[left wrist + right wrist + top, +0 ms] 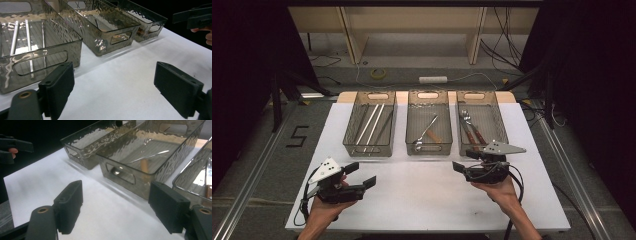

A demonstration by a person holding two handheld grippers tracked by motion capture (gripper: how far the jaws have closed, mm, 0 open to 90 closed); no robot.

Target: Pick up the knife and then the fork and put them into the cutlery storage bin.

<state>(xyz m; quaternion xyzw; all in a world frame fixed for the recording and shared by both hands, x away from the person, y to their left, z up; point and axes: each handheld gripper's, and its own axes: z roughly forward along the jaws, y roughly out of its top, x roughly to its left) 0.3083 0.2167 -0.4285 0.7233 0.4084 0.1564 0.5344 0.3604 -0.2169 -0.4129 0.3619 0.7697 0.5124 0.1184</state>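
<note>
1. High view shows a white table [422,200] with three clear smoky bins in a row along its far half, and a wide bare strip of white surface between their near walls and the near edge.
2. The left bin [370,123] holds long silver rods, the middle bin [428,122] holds a spoon with a wooden handle, and the right bin [480,122] holds utensils with dark red-brown handles. Narrow gaps separate the bins; they do not touch.
3. The left gripper [363,175] sits over the bare strip near the table's left near corner, well apart from the left bin's near wall. Its jaws are spread wide with nothing between them, and point toward the middle of the table.
4. In the left gripper view, that gripper [113,87] looks along the bin fronts, with open white surface ahead between its jaws.
5. The right gripper [462,167] hovers just before the right bin's near wall, jaws pointing left toward the other gripper. In the right gripper view, its jaws [116,207] are spread apart and empty, with the middle bin's handle cut-out ahead.
6. Both hands grip from below, forearms entering from the near edge; the left hand [324,207] sits near the table's edge, the right hand [499,192] further onto it.
</note>
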